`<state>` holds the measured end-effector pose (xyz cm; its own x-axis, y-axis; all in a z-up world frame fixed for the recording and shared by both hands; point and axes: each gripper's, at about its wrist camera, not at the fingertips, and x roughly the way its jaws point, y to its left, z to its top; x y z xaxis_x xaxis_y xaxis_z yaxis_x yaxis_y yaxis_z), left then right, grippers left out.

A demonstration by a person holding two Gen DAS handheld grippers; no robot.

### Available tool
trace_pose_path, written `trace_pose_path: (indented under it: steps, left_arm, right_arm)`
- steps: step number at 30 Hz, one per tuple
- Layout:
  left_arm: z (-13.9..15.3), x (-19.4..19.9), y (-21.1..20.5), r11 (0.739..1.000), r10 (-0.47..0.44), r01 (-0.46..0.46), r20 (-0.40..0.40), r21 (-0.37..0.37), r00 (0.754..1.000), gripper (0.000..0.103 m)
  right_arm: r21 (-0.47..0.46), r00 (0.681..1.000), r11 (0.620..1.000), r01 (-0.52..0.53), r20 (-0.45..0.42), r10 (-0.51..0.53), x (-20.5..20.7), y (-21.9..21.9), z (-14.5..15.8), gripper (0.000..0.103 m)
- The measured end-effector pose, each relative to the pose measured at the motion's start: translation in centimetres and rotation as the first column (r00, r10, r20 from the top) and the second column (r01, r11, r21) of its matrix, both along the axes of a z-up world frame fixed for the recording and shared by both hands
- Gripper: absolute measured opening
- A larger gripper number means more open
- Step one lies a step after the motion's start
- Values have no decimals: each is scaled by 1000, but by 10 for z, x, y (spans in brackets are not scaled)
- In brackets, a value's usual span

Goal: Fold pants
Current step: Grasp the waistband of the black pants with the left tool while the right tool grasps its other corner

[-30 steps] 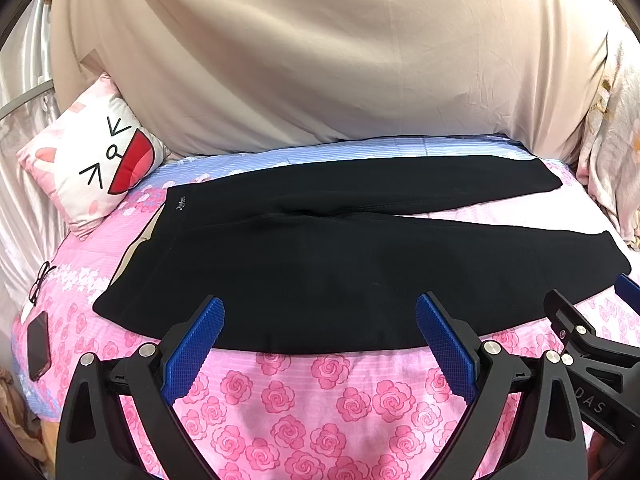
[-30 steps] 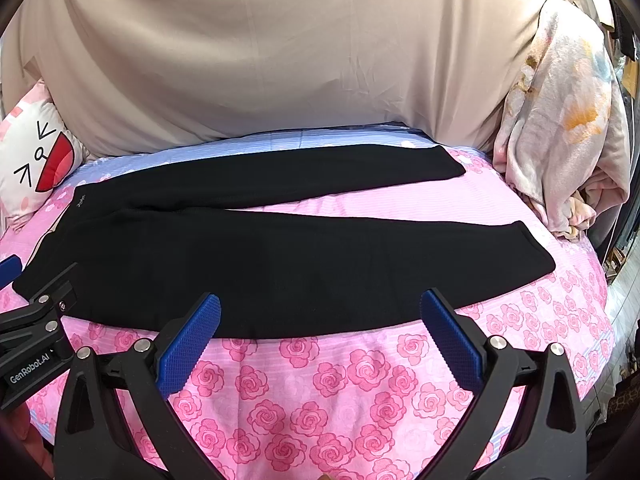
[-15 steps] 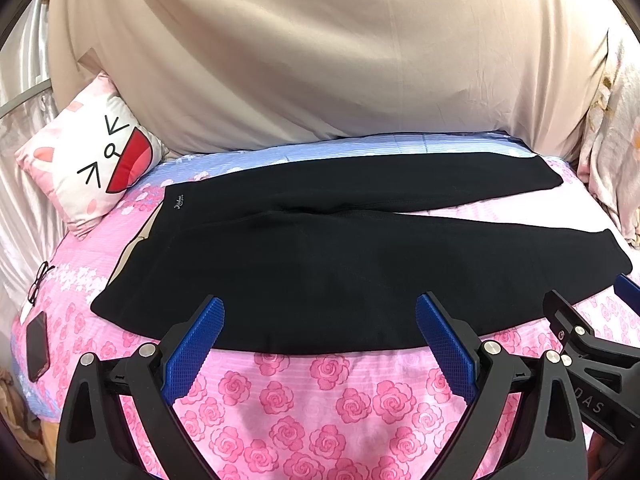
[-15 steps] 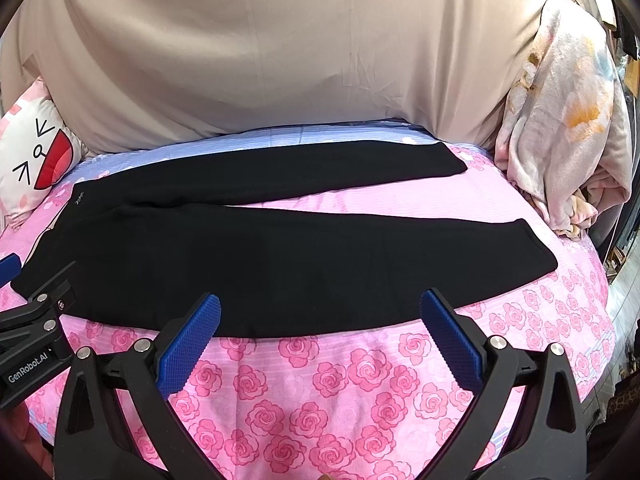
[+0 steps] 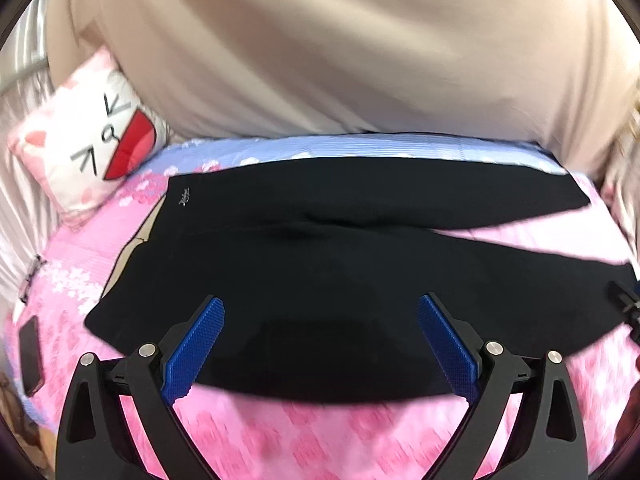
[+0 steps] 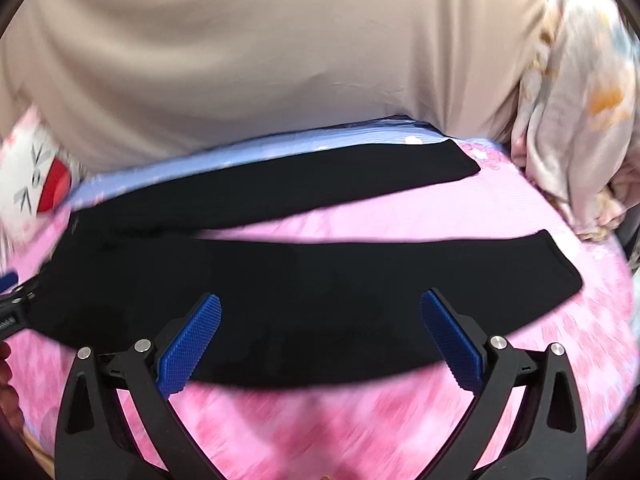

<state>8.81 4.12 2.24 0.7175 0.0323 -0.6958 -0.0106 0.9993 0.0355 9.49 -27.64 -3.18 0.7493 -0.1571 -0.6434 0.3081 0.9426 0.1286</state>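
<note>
Black pants point(image 5: 340, 264) lie flat on a pink rose-print bed sheet point(image 5: 304, 436), waistband to the left, both legs running right in a narrow V. My left gripper point(image 5: 320, 304) hovers open above the near leg by the hip, its blue pads point(image 5: 196, 346) wide apart and holding nothing. The right wrist view shows the same pants point(image 6: 280, 280), with the near leg's hem at the right. My right gripper point(image 6: 320, 300) is open too, over the middle of the near leg, and its blue pads point(image 6: 190, 346) are empty. Both views are motion-blurred.
A white cartoon-face pillow point(image 5: 92, 140) leans at the far left. A beige cloth point(image 5: 320, 48) drapes the back. A floral blanket point(image 6: 580, 92) is heaped at the right. A dark phone point(image 5: 30, 356) and glasses point(image 5: 32, 278) lie at the bed's left edge.
Both grippers have moved forward and lower toward the near pant leg, which now reaches between their fingers in view. Jaws stay open; the pants have not moved.
</note>
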Motion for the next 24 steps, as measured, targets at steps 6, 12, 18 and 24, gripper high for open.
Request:
trace_pose_path:
  steps: [6,12,18,24]
  left_arm:
    - [-2,87,72,994,97,-97,-12,-42,995,96]
    - [-8,160,131,973,219,-219,-8,-78,976,96]
    - [-22,213,169,954,295,-297,-33,-38,955,96]
    - [-42,258,200,959,284,-280,-142,50,948,96]
  right_arm:
    - [95,997,992,79,-26,-77,71,-153,-10,98]
    - [-1,997,998,60,-57,-60,154,-239,-10,98]
    - [-50,993,999,10,-114,-16,225,-289,-25,98]
    - [-41,983,999,-25,-181,17,268,-307,-45,92]
